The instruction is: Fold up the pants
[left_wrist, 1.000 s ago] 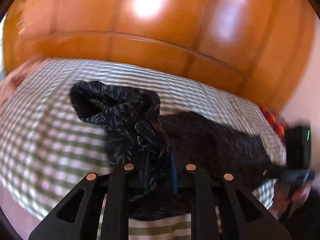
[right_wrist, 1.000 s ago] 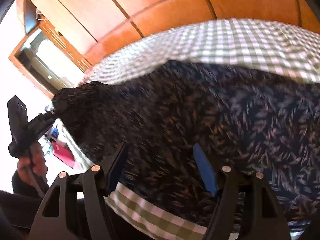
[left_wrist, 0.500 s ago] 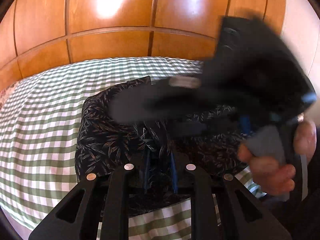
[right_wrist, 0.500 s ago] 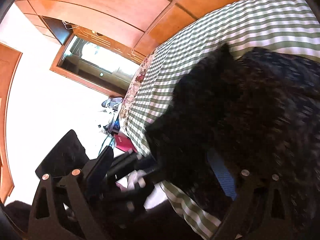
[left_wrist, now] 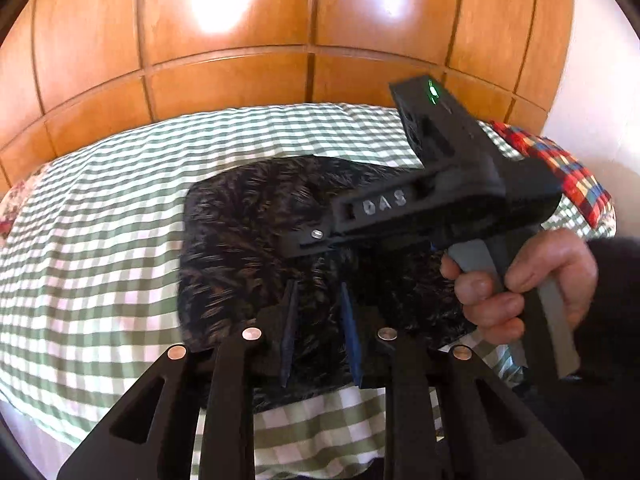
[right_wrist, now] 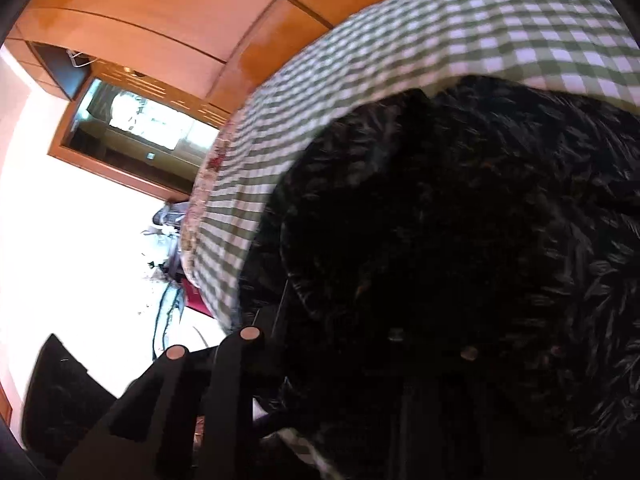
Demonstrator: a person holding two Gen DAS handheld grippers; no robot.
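Note:
Dark leaf-print pants (left_wrist: pixel 240 240) lie doubled over on the green checked bed sheet (left_wrist: pixel 100 240). My left gripper (left_wrist: pixel 318 320) sits at their near edge. Its blue pads hold a ridge of the cloth while the jaws begin opening. My right gripper (left_wrist: pixel 298 246), held by a hand (left_wrist: pixel 520 280), comes in from the right with its tip down on the pants just beyond the left one. In the right wrist view the pants (right_wrist: pixel 480 200) drape over the right gripper (right_wrist: pixel 352 320) and hide its pads. Its jaws are closing narrow with cloth between them.
A wooden panelled wall (left_wrist: pixel 240 60) rises behind the bed. A red plaid cloth (left_wrist: pixel 560 168) lies at the bed's right end and a floral one (left_wrist: pixel 12 208) at its left. The sheet's edge (right_wrist: pixel 216 260) drops to the floor, with a mirror (right_wrist: pixel 140 120) beyond.
The right gripper swept in from the pants' far right end to just ahead of the left one, and its jaws went wide, then narrow. The long pants now lie as a shorter doubled shape.

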